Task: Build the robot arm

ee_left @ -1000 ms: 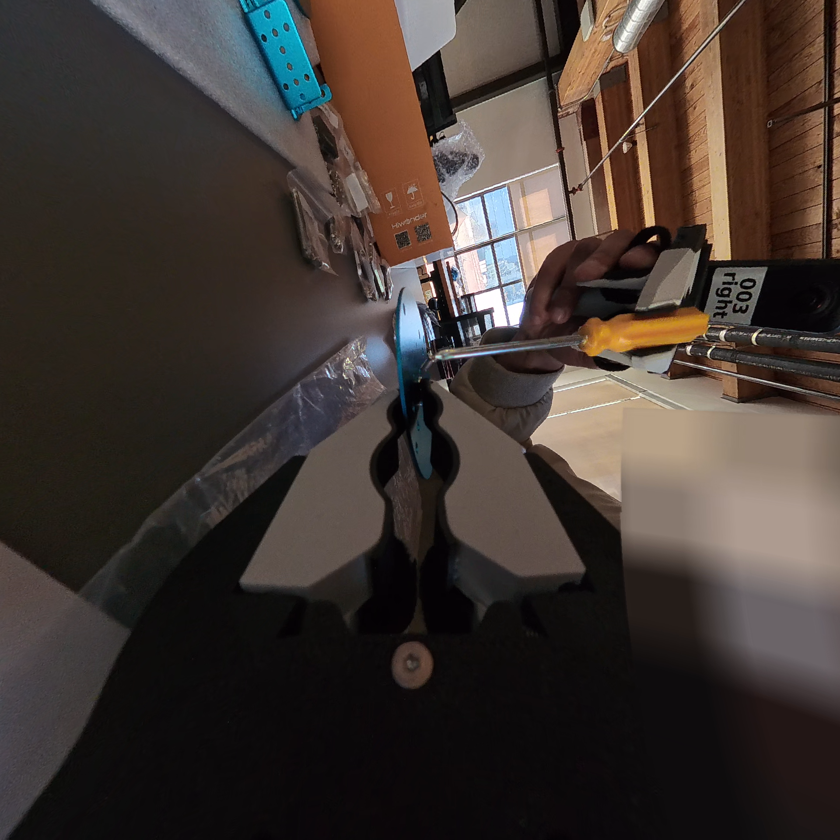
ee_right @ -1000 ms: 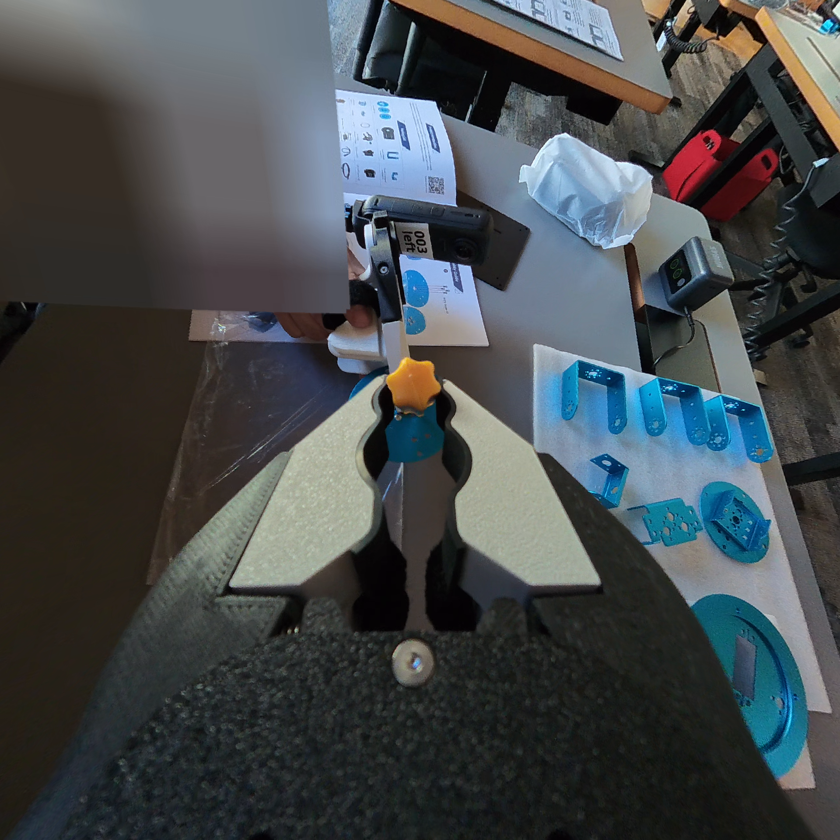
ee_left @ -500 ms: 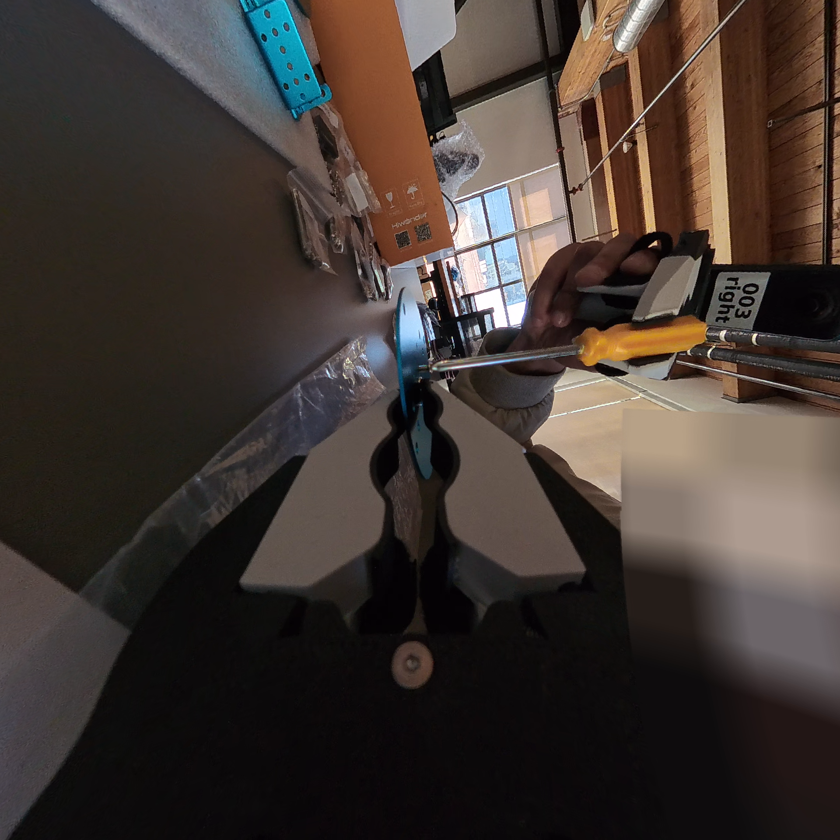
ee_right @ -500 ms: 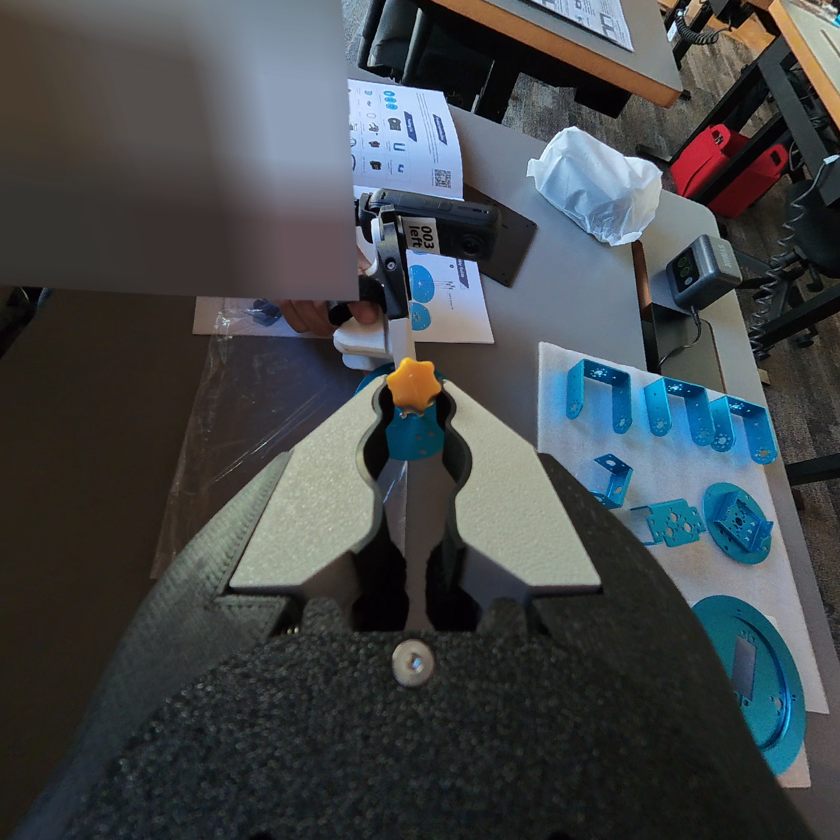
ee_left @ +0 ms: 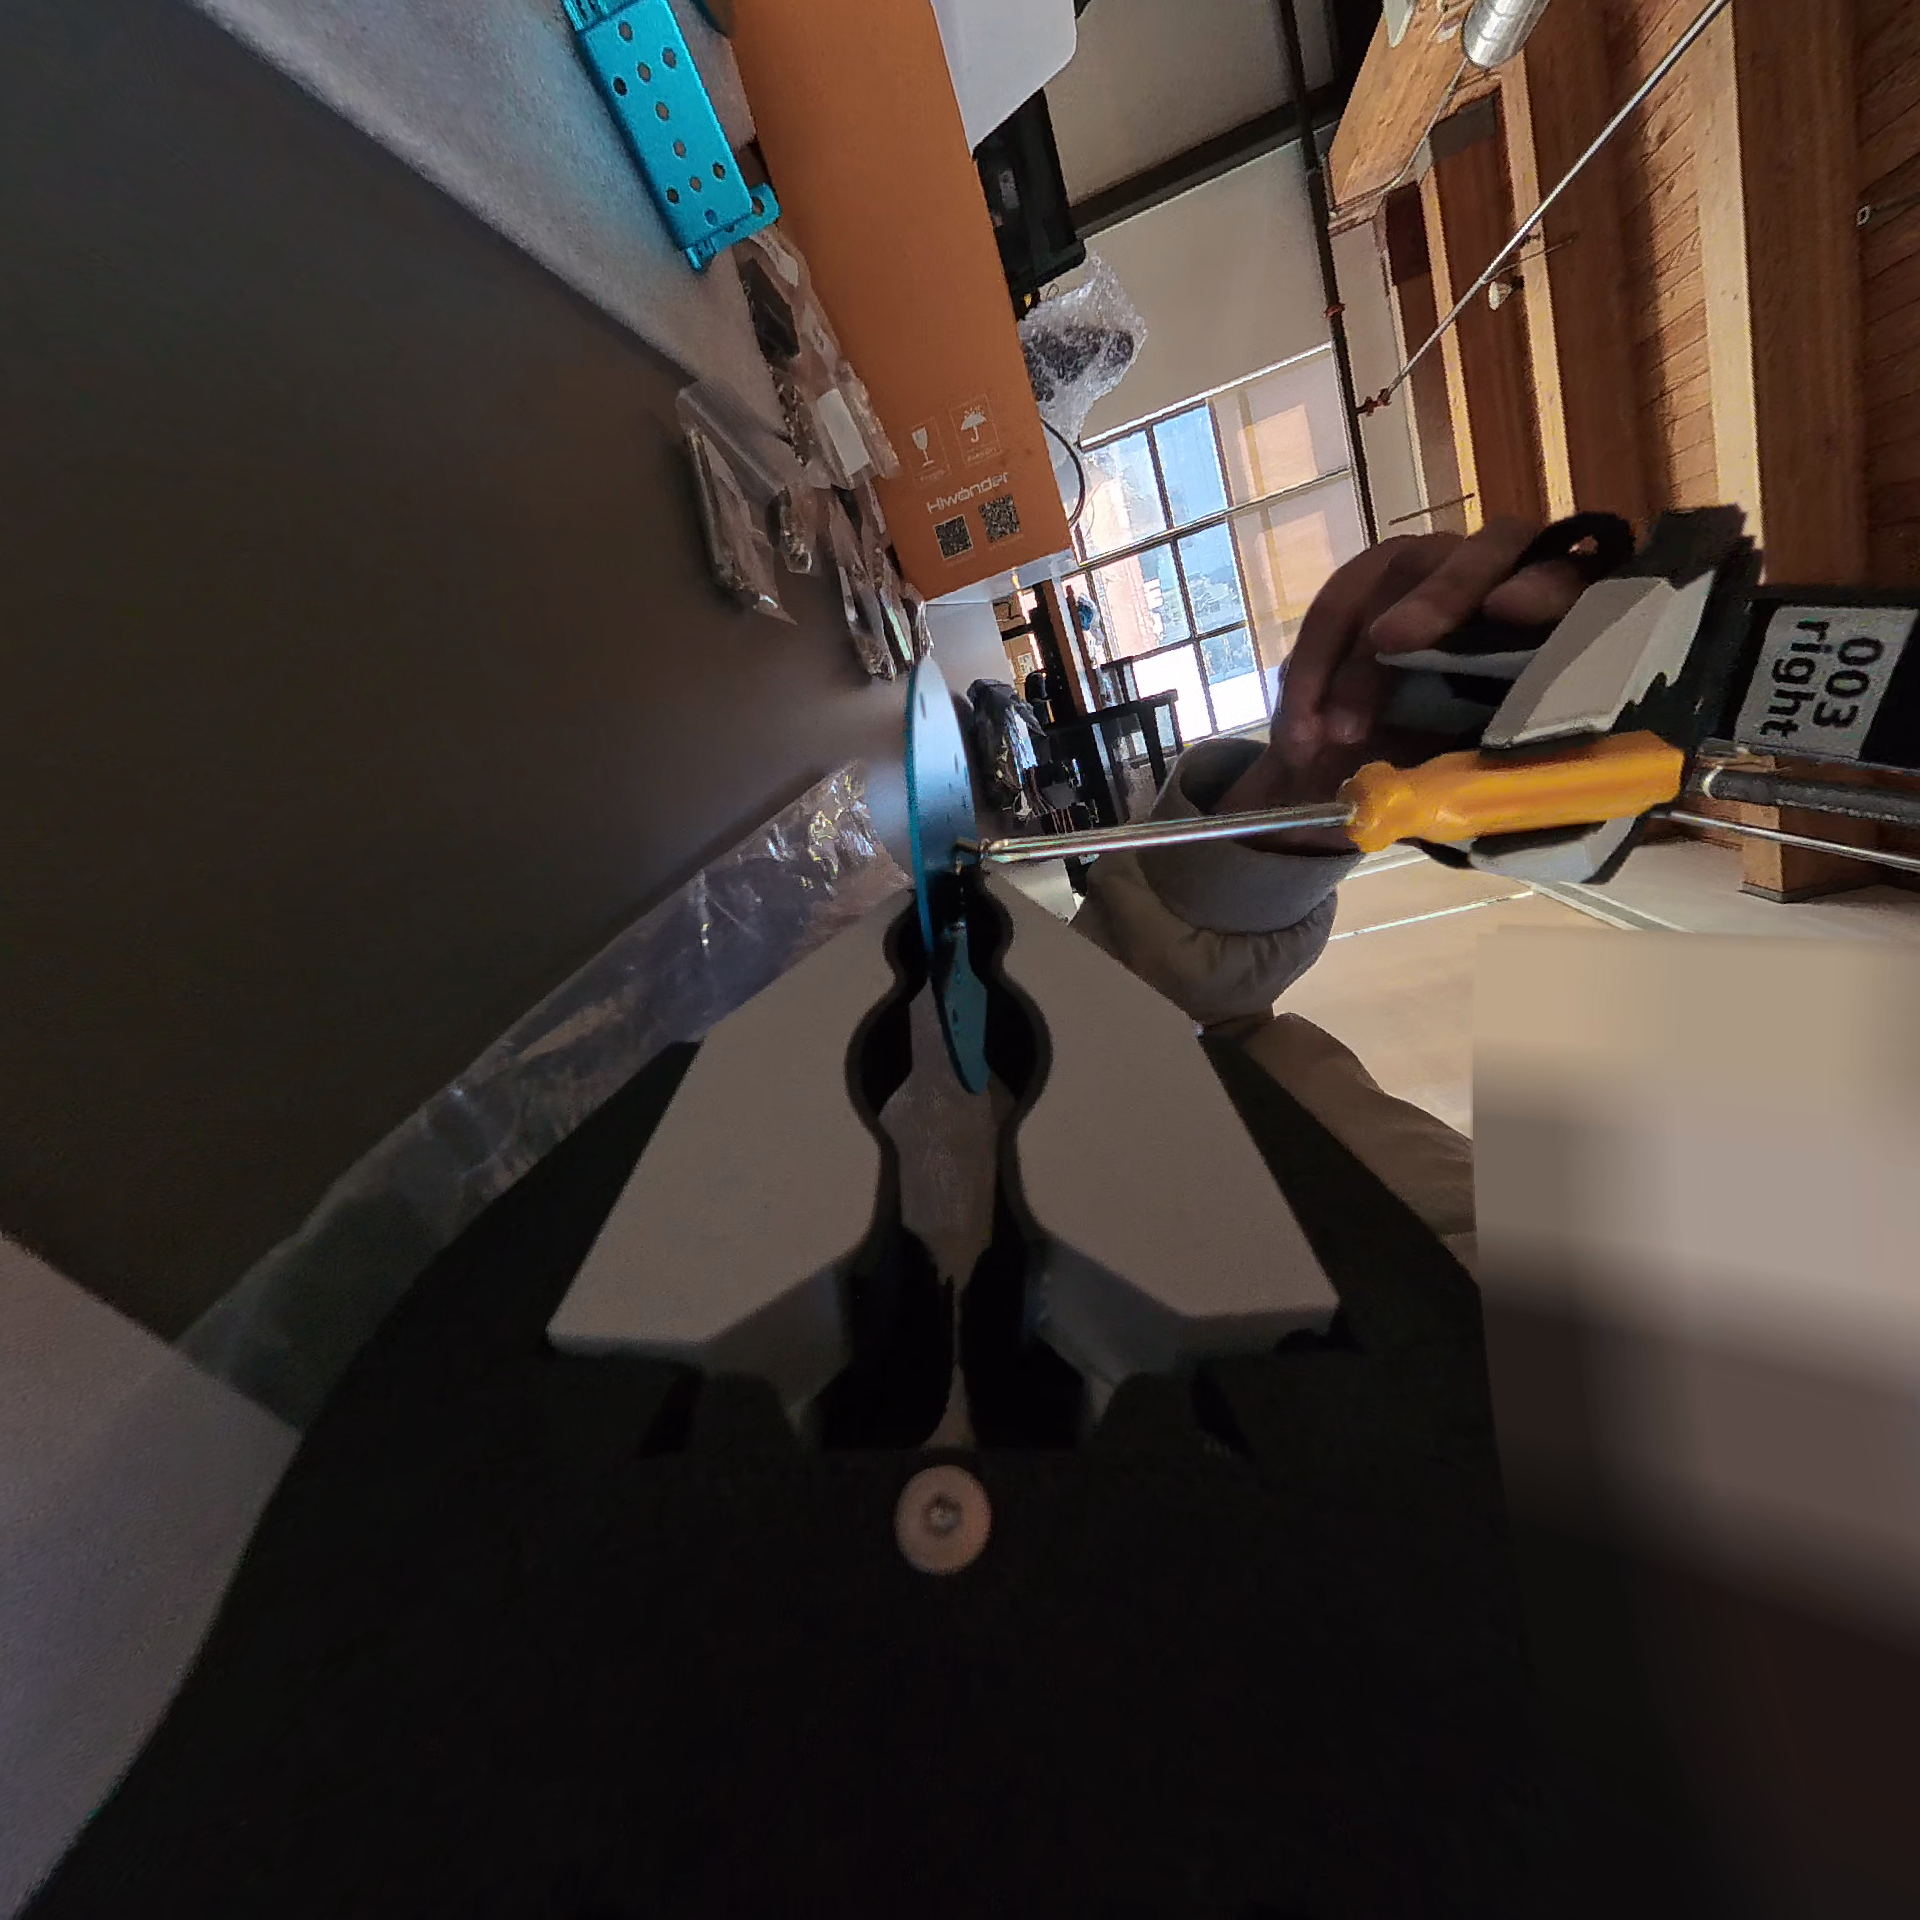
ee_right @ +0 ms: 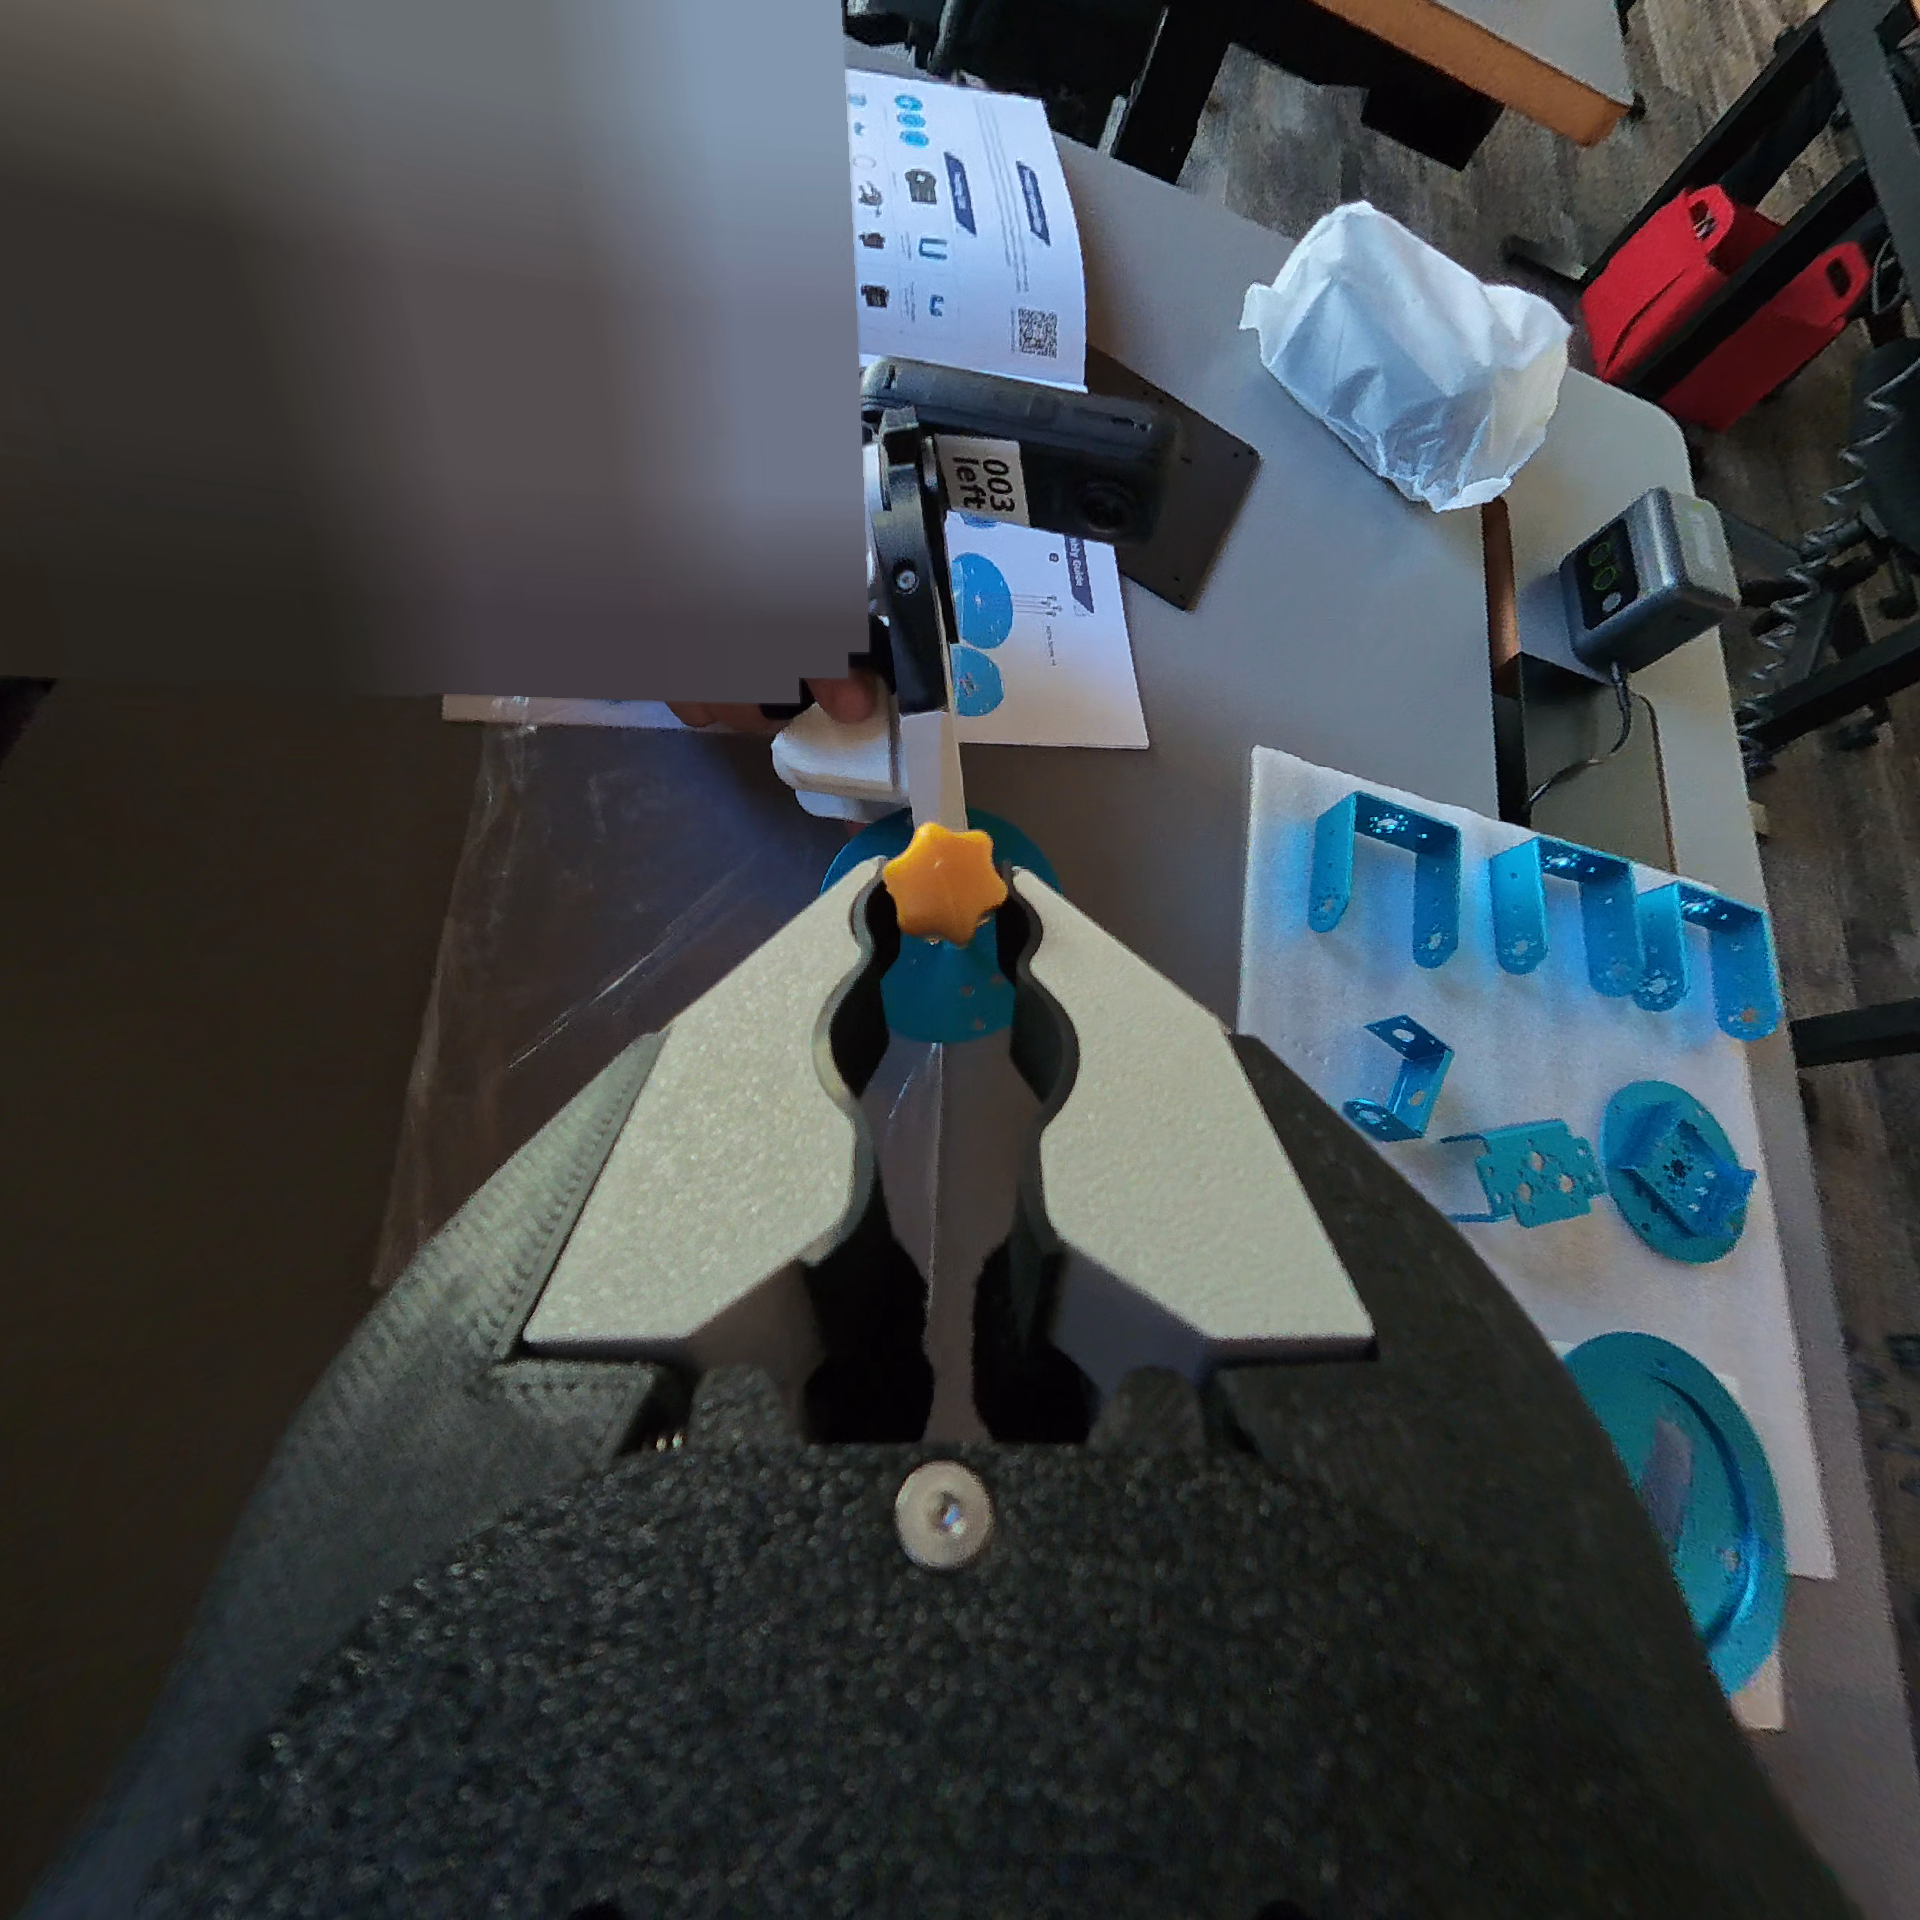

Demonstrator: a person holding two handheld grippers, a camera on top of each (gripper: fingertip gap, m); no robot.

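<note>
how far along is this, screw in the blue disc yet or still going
Still going, it seems. Done: the left hand-held gripper is shut on the blue disc, held on edge. In hand: the right hand-held gripper grips the orange screwdriver, tip at a small screw on the disc's face. Left: loose blue brackets on the white foam sheet.

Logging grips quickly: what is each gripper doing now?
Left gripper: shut on the blue disc.
Right gripper: shut on the screwdriver.

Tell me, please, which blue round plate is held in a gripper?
The small blue disc clamped on edge in the left gripper; the large ring plate lies on white foam.
</note>
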